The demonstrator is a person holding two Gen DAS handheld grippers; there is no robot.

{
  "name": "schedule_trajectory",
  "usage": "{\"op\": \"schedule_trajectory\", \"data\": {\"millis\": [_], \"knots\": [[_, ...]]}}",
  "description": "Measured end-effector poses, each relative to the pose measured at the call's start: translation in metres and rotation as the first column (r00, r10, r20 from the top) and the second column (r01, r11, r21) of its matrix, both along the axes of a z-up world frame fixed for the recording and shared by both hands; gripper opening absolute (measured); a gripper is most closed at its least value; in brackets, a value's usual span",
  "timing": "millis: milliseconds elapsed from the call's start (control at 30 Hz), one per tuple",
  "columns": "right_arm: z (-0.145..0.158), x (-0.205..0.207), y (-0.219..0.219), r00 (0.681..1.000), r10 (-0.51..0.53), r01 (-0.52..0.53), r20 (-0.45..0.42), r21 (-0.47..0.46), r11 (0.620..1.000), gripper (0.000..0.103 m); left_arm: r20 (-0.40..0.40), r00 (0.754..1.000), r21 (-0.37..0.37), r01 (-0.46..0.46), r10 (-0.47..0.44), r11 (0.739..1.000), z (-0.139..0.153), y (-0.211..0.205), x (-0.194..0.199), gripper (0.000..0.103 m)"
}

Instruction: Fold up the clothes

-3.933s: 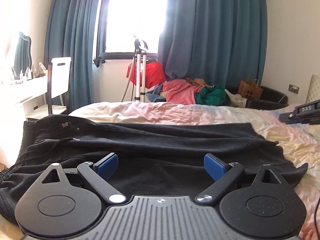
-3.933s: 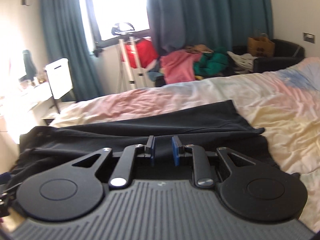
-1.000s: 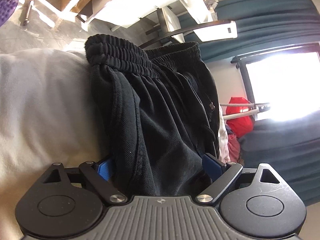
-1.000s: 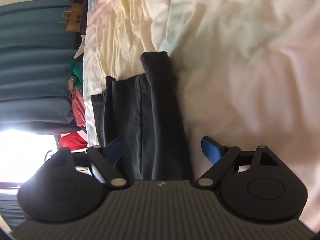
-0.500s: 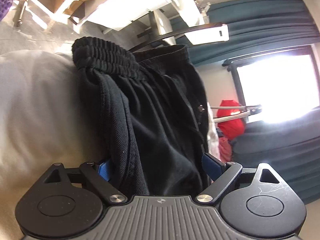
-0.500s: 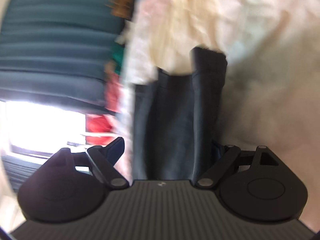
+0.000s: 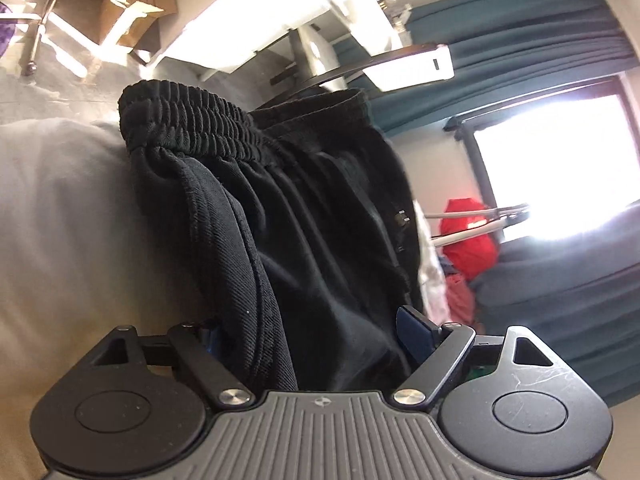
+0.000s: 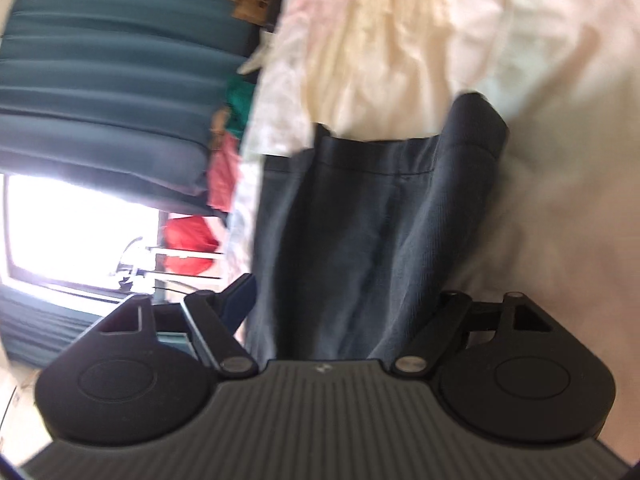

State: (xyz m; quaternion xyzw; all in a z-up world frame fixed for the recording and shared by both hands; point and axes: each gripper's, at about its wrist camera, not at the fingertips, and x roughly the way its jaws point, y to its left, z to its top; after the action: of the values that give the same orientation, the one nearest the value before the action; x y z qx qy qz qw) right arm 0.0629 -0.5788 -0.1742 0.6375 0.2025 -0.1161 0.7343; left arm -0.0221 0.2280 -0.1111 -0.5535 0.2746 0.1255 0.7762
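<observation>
Black trousers lie along the bed's edge. Left gripper brackets the waistband end, right gripper the hem end; both jaws have just been closing on the cloth, pad contact unclear.

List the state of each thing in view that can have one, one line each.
Black trousers: folded lengthwise on the bed, bunched between both grippers' fingers.
Waistband: gathered, at the bed's edge.
Left gripper: closing around the waist end; contact unclear.
Right gripper: closing around the leg end; contact unclear.
Bedsheet: wrinkled.
Curtains: drawn apart from the bright window.
</observation>
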Motion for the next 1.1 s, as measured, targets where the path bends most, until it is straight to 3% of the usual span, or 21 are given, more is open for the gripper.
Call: {"op": "schedule_trajectory", "data": {"millis": [133,200,267,367,467,567,700,833,1000,1100], "knots": [[-0.008,0.005,0.000,0.996,0.019,-0.022,-0.091,-0.026,0.999,0.042,-0.058,0.998,-0.004,-0.006,0.006,1.000,-0.010,0.006,0.003,0.076],[-0.007,0.004,0.002,0.990,0.018,-0.029,-0.139,-0.083,0.996,0.013,-0.077,0.997,0.042,0.001,0.002,0.999,-0.007,0.005,0.006,0.058],[-0.003,0.002,0.004,0.989,0.007,-0.028,-0.150,-0.133,0.991,0.006,-0.103,0.995,0.103,0.014,-0.003,0.995,-0.005,0.003,0.008,0.029],[0.004,-0.005,0.005,0.993,0.000,-0.019,-0.119,-0.162,0.987,0.005,-0.078,0.997,0.114,0.002,0.007,0.993,-0.002,0.006,0.003,0.014],[0.019,-0.009,0.011,0.996,0.004,-0.024,-0.089,-0.229,0.973,0.005,0.038,0.999,0.087,-0.042,0.038,0.995,0.014,0.011,-0.013,0.010],[0.044,-0.021,0.020,0.997,0.019,-0.042,-0.073,-0.321,0.946,0.005,0.172,0.984,0.089,-0.060,0.044,0.994,0.044,0.013,-0.031,0.009],[0.069,-0.012,0.016,0.999,-0.009,-0.005,-0.041,-0.341,0.940,0.005,0.245,0.970,0.093,-0.040,0.016,0.995,0.077,0.016,-0.027,0.008],[0.098,0.031,0.016,1.000,0.007,-0.012,-0.013,-0.379,0.925,0.005,0.231,0.973,0.086,-0.036,0.015,0.996,0.103,0.023,0.020,0.008],[0.129,0.135,0.024,0.999,0.021,-0.038,-0.042,-0.480,0.876,0.005,0.171,0.984,0.046,-0.063,0.055,0.997,0.112,0.034,0.139,0.009],[0.118,0.201,0.031,0.994,0.013,-0.070,-0.109,-0.539,0.839,0.005,0.099,0.992,0.063,-0.079,0.072,0.995,0.106,0.042,0.219,0.009]]}}
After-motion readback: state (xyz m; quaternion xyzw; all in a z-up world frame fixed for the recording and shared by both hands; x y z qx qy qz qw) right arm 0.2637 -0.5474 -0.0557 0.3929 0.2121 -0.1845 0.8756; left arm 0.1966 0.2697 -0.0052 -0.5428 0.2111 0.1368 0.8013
